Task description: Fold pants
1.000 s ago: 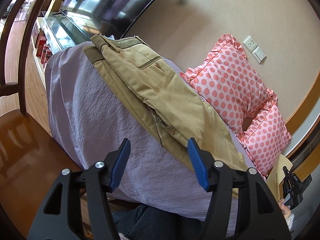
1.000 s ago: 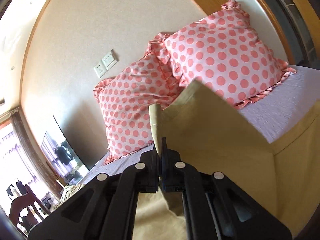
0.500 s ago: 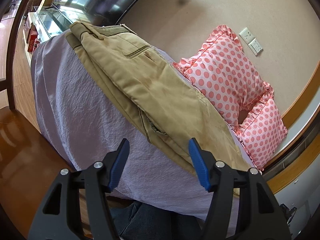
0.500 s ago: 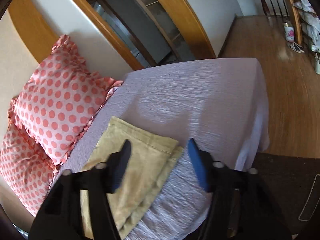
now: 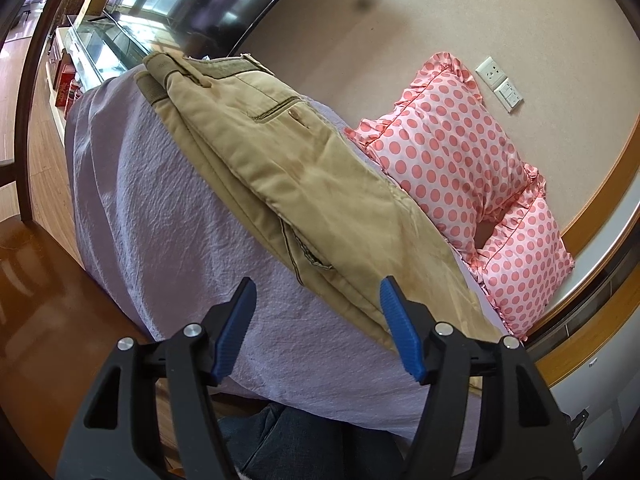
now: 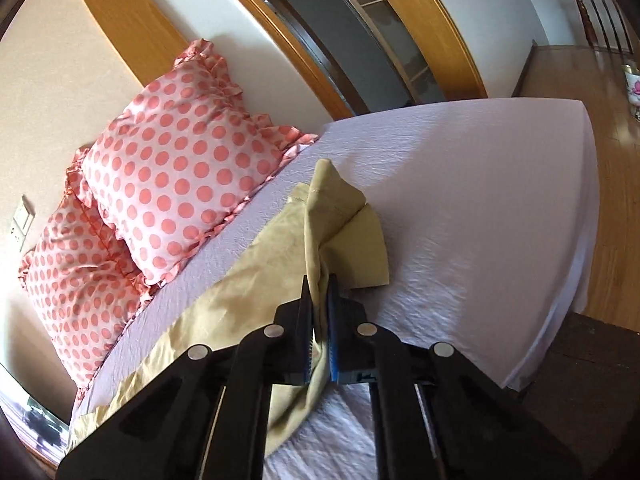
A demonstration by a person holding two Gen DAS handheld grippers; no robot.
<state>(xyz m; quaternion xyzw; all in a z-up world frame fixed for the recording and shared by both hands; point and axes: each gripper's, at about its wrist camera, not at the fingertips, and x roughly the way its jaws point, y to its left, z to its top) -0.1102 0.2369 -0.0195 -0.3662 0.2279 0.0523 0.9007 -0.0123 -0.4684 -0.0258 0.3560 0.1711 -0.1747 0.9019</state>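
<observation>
Right gripper (image 6: pixel 320 312) jaws pinch the hem of the one pair of pants (image 6: pixel 336 216) on the bed (image 6: pixel 480 200). Left gripper (image 5: pixel 318 332) jaws spread, empty. Two pillows (image 6: pixel 176 168) at ten o'clock.

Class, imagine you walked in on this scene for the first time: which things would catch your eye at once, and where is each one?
The tan pants stand out first, stretched along the lilac bed sheet. Behind them, two pink polka-dot pillows lean against the wall at the back of the bed. The right hand-held gripper is shut on the pants' hem end, while the left hand-held gripper hangs open over the near edge.
</observation>
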